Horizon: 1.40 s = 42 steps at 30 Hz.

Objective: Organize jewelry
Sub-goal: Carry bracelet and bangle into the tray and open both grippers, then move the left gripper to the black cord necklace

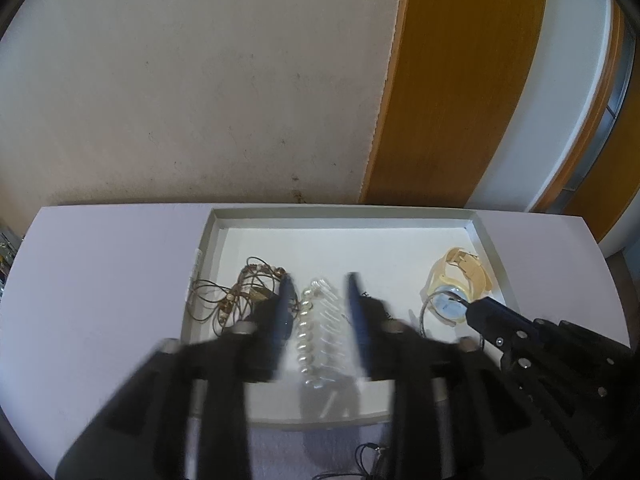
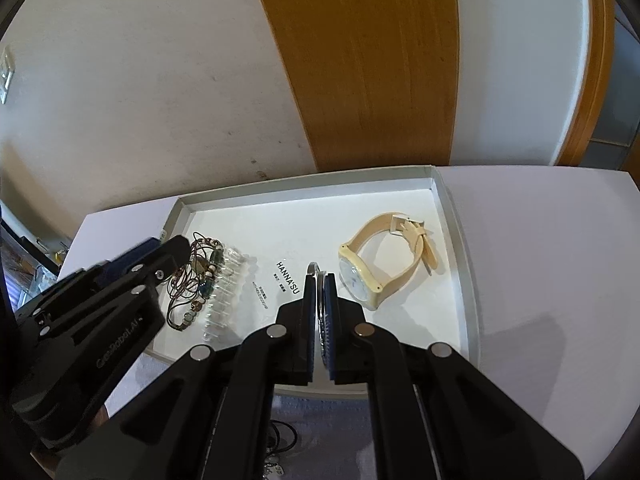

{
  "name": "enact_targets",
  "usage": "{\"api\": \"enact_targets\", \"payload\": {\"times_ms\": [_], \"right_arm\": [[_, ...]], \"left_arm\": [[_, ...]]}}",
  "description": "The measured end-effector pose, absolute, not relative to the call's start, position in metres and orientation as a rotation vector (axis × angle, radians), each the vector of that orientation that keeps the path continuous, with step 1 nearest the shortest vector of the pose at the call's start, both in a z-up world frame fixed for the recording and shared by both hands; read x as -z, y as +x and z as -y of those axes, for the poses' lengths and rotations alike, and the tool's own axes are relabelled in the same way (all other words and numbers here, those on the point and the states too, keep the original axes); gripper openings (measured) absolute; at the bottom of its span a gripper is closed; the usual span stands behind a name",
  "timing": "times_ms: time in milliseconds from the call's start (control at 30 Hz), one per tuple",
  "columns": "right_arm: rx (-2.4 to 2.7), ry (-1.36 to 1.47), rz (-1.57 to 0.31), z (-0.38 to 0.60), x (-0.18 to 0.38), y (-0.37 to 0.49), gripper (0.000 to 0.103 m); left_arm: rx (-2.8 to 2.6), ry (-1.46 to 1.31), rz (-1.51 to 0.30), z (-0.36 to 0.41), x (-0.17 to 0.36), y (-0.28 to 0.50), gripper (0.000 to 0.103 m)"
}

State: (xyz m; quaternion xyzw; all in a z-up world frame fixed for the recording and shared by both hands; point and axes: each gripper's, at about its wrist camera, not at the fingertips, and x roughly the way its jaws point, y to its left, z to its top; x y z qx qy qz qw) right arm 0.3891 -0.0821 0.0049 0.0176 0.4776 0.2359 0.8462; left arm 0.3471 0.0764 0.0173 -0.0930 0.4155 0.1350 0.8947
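Note:
A shallow white box tray (image 1: 492,248) (image 2: 460,240) lies on the white table. In it are a tangled brown cord necklace with beads (image 1: 236,292) (image 2: 196,280), a clear pearl hair comb (image 1: 320,328) (image 2: 228,280) and a cream-strapped watch (image 1: 460,280) (image 2: 384,256). My left gripper (image 1: 318,284) is open, its fingers either side of the hair comb, above it. My right gripper (image 2: 319,276) is shut on a thin silver bangle (image 1: 430,312) (image 2: 316,270), held over the tray just left of the watch.
Black cord jewelry (image 1: 372,456) (image 2: 280,444) lies on the table in front of the tray. A wall and a wooden door stand behind the table. Printed text (image 2: 286,276) marks the tray floor.

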Motion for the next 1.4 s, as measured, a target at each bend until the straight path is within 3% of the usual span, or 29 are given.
{"api": "enact_targets", "payload": {"times_ms": [67,133,167,200,467,933,1400], "right_arm": [[-0.495,0.041,-1.014,0.085,-0.004,0.39,0.008],[-0.492,0.043,-1.022,0.087,-0.002,0.39,0.022],[-0.489,0.045,-1.018,0.088,-0.003,0.39,0.035],[-0.478,0.041,-1.004,0.09,-0.004,0.389,0.042],[-0.451,0.052,-0.987,0.106,-0.013,0.383,0.043],[-0.439,0.053,-0.967,0.135,-0.031,0.324,0.045],[-0.429,0.04,-1.0,0.175,-0.009,0.256,0.046]], "left_arm": [[-0.285,-0.186,-0.86,-0.076,-0.018,0.347,0.046],[-0.286,-0.187,-0.863,-0.077,-0.018,0.345,0.046],[-0.288,-0.187,-0.863,-0.077,-0.018,0.344,0.046],[-0.289,-0.187,-0.862,-0.077,-0.018,0.343,0.046],[-0.296,-0.177,-0.857,-0.078,-0.023,0.327,0.047],[-0.328,-0.176,-0.832,-0.086,-0.034,0.247,0.062],[-0.278,-0.208,-0.868,-0.054,-0.002,0.191,0.062]]}}
